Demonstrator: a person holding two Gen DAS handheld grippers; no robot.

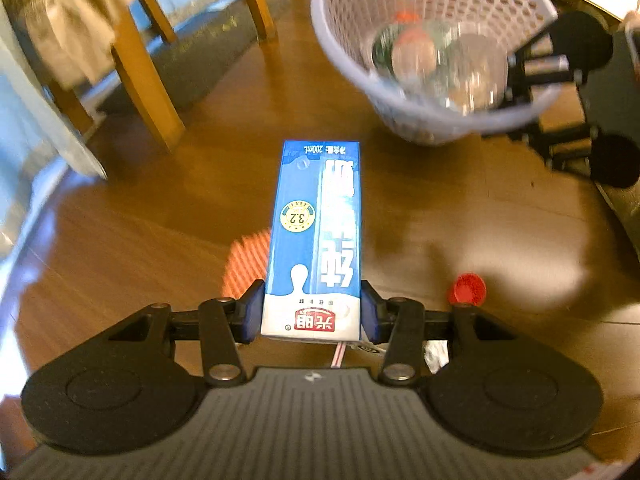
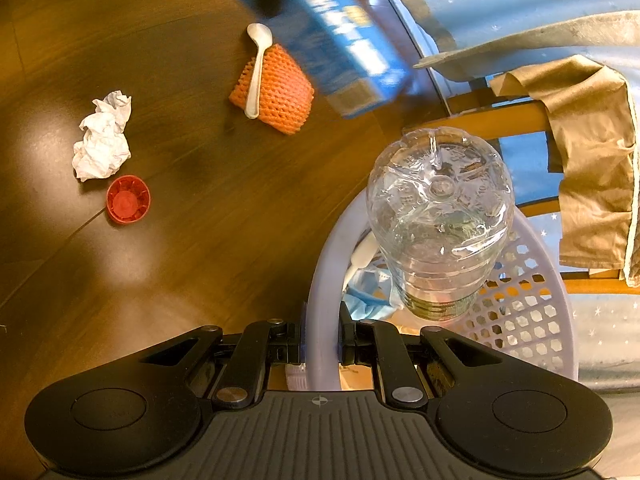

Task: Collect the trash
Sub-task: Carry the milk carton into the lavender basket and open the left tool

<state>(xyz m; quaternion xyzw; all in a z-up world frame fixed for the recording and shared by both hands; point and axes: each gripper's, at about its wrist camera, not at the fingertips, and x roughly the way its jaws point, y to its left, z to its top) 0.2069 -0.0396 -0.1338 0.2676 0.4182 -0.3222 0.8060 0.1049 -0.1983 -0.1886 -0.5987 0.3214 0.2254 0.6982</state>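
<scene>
We are holding a blue milk carton (image 1: 314, 240) in our left tongs (image 1: 312, 312); the blue pads are pressing on its two sides near the white end, and the carton is pointing away from us, clear of the tabletop (image 1: 160, 240). A striped straw (image 1: 339, 356) is sticking out under the held end. In the right wrist view the same carton (image 2: 340, 40) is showing blurred at the top, above the tabletop.

Our right tongs (image 2: 322, 344) are closing tight on the rim of the pale lilac basket (image 2: 332, 260), with the rim pinched between the two pads. In the left wrist view the basket (image 1: 424, 120) is sitting tilted toward us at the upper right, with the right tongs (image 1: 516, 68) at its far rim. A clear plastic bottle (image 2: 440, 220) is lying in the basket with its base toward the right camera, and something light blue (image 2: 368, 300) is lying under it; we cannot tell what it is.

Still on the tabletop are a crumpled white tissue (image 2: 102, 140), a red cap (image 2: 128, 199) just beside it, and an orange foam net (image 2: 276, 88) with a white plastic spoon (image 2: 256, 76) lying across it. The net is lying just below the carton in the right wrist view. A wooden chair (image 2: 500, 120) with a tan cloth (image 2: 592, 160) draped over it is standing past the tabletop's edge.
</scene>
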